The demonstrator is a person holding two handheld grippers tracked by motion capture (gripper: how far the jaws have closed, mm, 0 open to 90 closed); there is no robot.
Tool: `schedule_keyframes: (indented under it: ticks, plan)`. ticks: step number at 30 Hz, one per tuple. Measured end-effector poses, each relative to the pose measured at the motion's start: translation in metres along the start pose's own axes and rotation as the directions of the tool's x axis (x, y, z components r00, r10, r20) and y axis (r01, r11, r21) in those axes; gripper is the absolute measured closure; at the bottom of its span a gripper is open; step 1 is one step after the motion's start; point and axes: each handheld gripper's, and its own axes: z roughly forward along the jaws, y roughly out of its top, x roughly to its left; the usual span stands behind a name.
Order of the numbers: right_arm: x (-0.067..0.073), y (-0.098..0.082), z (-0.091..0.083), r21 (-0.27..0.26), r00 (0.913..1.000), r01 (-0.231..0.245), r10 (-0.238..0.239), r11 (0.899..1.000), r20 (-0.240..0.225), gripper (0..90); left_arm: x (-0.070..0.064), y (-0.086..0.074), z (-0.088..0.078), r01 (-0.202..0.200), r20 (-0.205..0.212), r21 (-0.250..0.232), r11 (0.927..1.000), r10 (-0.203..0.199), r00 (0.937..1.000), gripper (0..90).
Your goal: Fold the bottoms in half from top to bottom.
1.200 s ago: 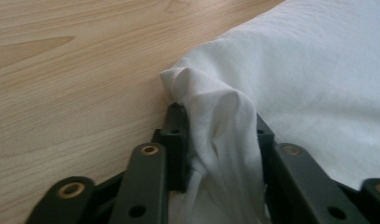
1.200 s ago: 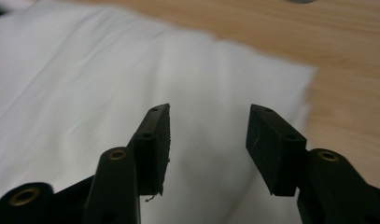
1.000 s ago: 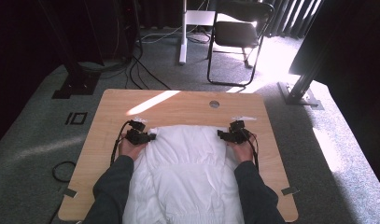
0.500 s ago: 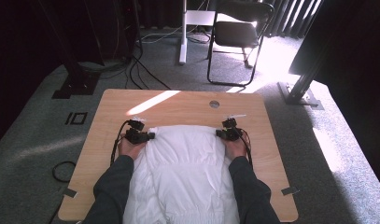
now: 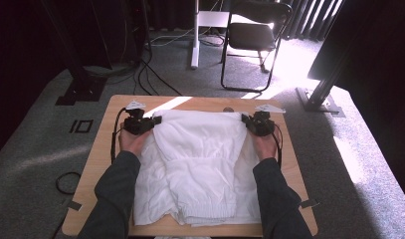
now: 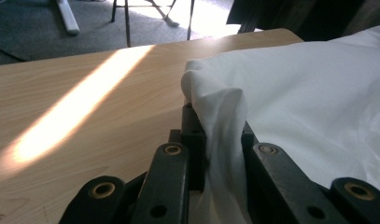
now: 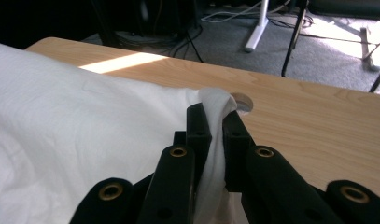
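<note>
I have the white garment (image 5: 200,164) spread on the wooden table (image 5: 294,174), pinched at its far corners: my left gripper (image 5: 157,121) and right gripper (image 5: 244,119) each clamp a fold of cloth. I read no label or writing anywhere.

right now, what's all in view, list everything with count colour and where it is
garment: one, white, spread over the middle of the table, its two far corners pinched and lifted
table: one, light wood, centre of the high view, a round hole near its far edge
folding chair: one, black, on the floor beyond the table
white post: one, upright on the floor left of the chair
cables: several, black, on the grey carpet beyond the table
cable loop: one, black, on the carpet left of the table
left tool: one, black, shut on the garment's far left corner
right tool: one, black, shut on its far right corner
sleeves: two, dark grey, coming in from the near edge
</note>
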Motion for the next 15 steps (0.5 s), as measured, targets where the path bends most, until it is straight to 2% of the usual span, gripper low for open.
schedule_keyframes:
  ticks: [4, 6, 8, 9, 11, 12, 15]
  plan:
    - [0.004, -0.008, -0.025, -0.033, 0.9975, 0.01, -0.012, 0.999, -0.07, 84.9, -0.009, -0.014, -0.021, -0.029, 0.036, -0.032, 0.999, 0.031, 0.9989, 83.0]
    - [0.008, -0.014, -0.041, -0.054, 0.9936, 0.019, -0.024, 0.998, -0.111, 84.7, -0.015, -0.023, -0.035, -0.037, 0.061, -0.057, 0.9977, 0.04, 0.9973, 83.0]
    - [0.013, -0.022, -0.057, -0.064, 0.9894, 0.034, -0.042, 0.997, -0.139, 84.6, -0.023, -0.033, -0.05, -0.06, 0.074, -0.073, 0.9955, 0.065, 0.9951, 82.8]
    - [0.016, -0.028, -0.065, -0.065, 0.9862, 0.041, -0.051, 0.997, -0.157, 84.6, -0.026, -0.039, -0.057, -0.057, 0.093, -0.082, 0.995, 0.065, 0.9936, 82.8]
    - [0.023, -0.043, -0.079, -0.06, 0.9831, 0.081, -0.09, 0.995, -0.16, 84.4, -0.036, -0.053, -0.068, -0.095, 0.098, -0.067, 0.9932, 0.101, 0.9901, 82.6]
    - [0.026, -0.052, -0.084, -0.049, 0.9804, 0.094, -0.101, 0.994, -0.169, 84.4, -0.04, -0.062, -0.072, -0.101, 0.11, -0.059, 0.9931, 0.107, 0.9881, 82.5]
    - [0.033, -0.081, -0.094, 0.001, 0.9765, 0.138, -0.136, 0.99, -0.167, 84.2, -0.053, -0.089, -0.077, -0.139, 0.135, 0.009, 0.9903, 0.136, 0.9815, 82.3]
